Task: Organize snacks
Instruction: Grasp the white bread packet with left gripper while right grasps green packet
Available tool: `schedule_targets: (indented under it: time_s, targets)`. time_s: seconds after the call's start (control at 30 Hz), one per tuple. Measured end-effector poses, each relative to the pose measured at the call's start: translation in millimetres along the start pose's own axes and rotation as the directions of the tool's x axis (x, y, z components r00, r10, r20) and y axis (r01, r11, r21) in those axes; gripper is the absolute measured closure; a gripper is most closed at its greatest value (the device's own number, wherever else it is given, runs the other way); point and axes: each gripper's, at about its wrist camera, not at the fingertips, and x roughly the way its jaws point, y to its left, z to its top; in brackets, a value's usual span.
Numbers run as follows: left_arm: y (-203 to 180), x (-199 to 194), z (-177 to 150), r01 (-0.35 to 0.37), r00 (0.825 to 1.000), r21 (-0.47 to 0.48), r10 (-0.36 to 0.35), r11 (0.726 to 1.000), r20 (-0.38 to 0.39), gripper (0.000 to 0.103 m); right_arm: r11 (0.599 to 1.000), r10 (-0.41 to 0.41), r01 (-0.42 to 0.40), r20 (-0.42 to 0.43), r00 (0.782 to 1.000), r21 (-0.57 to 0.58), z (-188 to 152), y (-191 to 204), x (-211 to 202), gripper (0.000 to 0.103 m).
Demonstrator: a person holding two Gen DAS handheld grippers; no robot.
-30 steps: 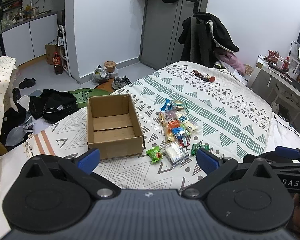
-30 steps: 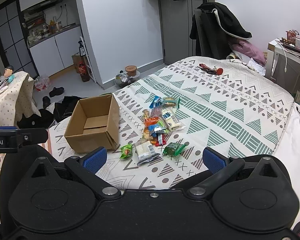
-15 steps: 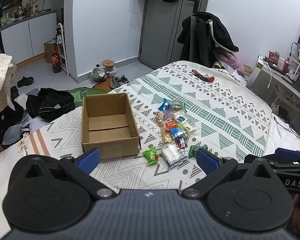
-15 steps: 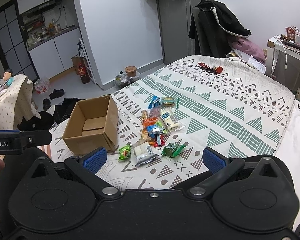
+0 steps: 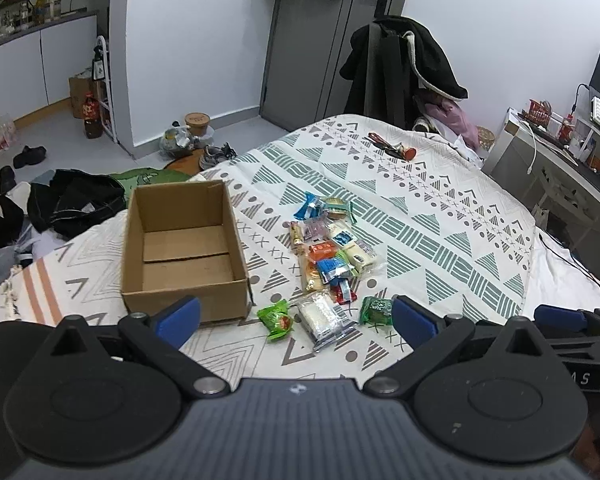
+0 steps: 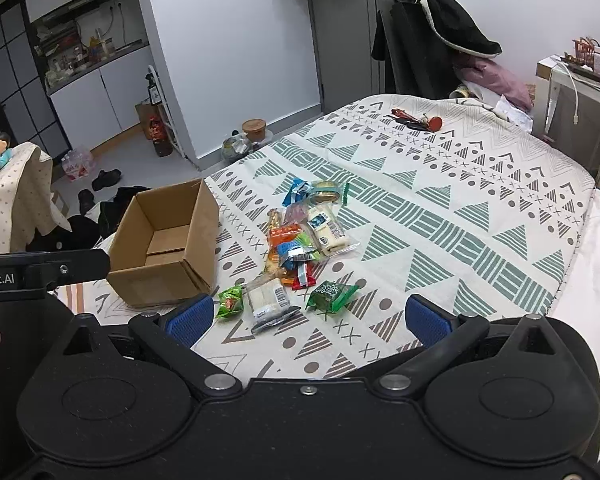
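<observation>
Snacks: a loose pile of wrapped snacks lies on the bed, toward the near edge and roughly mid-width; none is inside the box.
Nearest items: a bright green packet, a clear white packet and a dark green packet lie closest to the near edge, just apart from the main pile.
Cardboard box: the cardboard box stands open and upright just beside the pile, toward the bed's left edge; its floor shows bare.
Left claw: the left claw is spread wide and holds nothing; it hangs above the near edge, framing the three nearest packets.
Right claw: the right claw is likewise spread wide and empty, above the same near packets.
Change: over the last second both views have drawn in toward the pile and box; the packets sit lower and larger between the fingers. No snack has shifted.
Meaning: in the inspector's judgement this is the approach to a first pick; sorting has not begun.
Risk: the crinkled wrappers look slippery, and the soft cover may give under a press.
</observation>
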Motion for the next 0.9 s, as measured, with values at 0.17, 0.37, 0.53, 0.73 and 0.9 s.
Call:
schedule_targets:
  time_s: [0.17, 0.37, 0.53, 0.73, 0.9]
  targets:
    - [-3, 17, 0, 0.007, 1.0, -0.007, -0.007, 1.0, -0.021, 0.002, 1.0, -0.001, 0.001, -0.011, 1.0, 0.03, 2, -11, 11, 0.0]
    - [-5, 37, 0, 0.004, 0.999, -0.022, -0.005, 1.0, -0.038, 0.003, 0.998, 0.03, -0.028, -0.039, 0.999, 0.058, 3, -21, 30, 0.002]
    - [-4, 55, 0, 0.009, 0.999, -0.047, -0.011, 0.999, -0.05, 0.004, 0.995, 0.049, -0.042, -0.076, 0.996, 0.089, 3, -28, 53, 0.013]
    - [-7, 79, 0, 0.024, 0.997, -0.068, -0.029, 0.997, -0.076, 0.01, 0.988, 0.074, -0.057, -0.117, 0.99, 0.145, 3, -36, 76, 0.021]
    - [-11, 99, -1, 0.037, 0.993, -0.083, -0.045, 0.996, -0.105, 0.017, 0.98, 0.09, -0.063, -0.142, 0.986, 0.187, 5, -41, 94, 0.023]
